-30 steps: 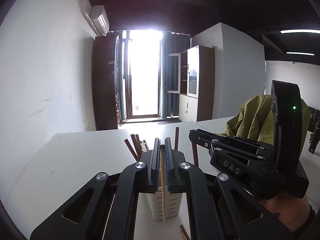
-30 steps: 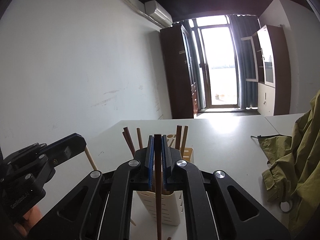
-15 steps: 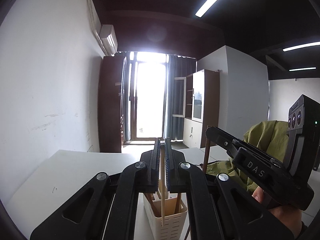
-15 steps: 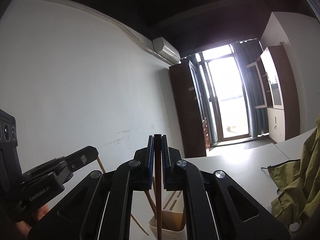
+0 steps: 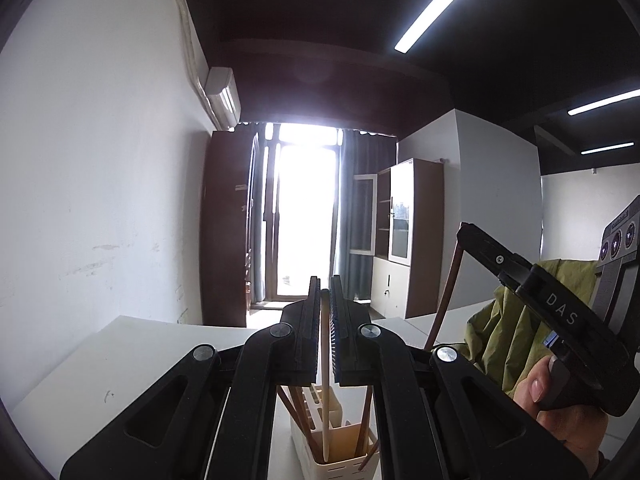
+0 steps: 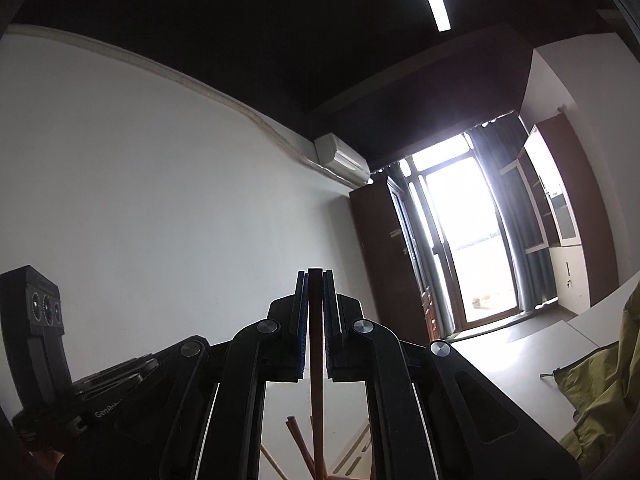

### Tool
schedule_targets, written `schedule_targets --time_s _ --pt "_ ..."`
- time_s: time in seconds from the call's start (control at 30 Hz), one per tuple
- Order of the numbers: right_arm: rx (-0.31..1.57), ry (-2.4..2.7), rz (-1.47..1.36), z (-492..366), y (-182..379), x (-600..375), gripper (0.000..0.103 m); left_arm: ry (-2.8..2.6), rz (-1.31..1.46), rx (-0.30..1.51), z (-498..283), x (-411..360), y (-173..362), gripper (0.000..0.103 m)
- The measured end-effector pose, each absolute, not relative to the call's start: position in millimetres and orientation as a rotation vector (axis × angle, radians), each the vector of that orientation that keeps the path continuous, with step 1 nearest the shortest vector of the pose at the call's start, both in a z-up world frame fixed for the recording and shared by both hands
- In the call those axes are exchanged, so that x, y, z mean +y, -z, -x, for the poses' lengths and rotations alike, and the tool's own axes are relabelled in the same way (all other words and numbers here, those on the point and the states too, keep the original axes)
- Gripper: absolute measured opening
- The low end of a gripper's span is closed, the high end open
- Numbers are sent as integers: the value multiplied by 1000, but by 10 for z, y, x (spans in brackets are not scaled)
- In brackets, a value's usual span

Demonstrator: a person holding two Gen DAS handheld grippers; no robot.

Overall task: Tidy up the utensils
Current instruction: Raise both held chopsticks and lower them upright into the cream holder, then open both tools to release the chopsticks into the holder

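Above the white holder (image 5: 334, 450), my left gripper (image 5: 325, 322) (clamping a pale chopstick (image 5: 325, 376)) and right gripper (image 6: 315, 312) (clamping a dark chopstick (image 6: 316, 380)) have tilted upright, tips entering the holder, so I judge release is imminent.

Right gripper (image 6: 316, 280) is clamped tight on a dark chopstick (image 6: 316, 380), which runs straight down between the pads and off the bottom edge. Below, more sticks (image 6: 298, 440) fan out at angles beside it. The left gripper (image 6: 100, 384) sits low at the left edge. A white table (image 6: 512, 364) stretches right, green cloth (image 6: 600, 392) heaped on it.
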State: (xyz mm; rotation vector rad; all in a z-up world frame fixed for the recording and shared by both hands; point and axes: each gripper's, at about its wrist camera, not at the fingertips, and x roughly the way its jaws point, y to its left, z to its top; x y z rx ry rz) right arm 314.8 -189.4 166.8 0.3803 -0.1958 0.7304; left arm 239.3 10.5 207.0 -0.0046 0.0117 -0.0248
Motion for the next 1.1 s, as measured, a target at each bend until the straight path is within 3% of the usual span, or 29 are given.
schedule_targets --time_s 0.27,1.1 --pt "-207 -711 -385 -3376 -1535 -1829 8 13 -14 63 -2662 54 -1890 4" --pt "7 -668 -258 -3616 -1195 -1548 8 0 4 301 -3141 202 -1453 4"
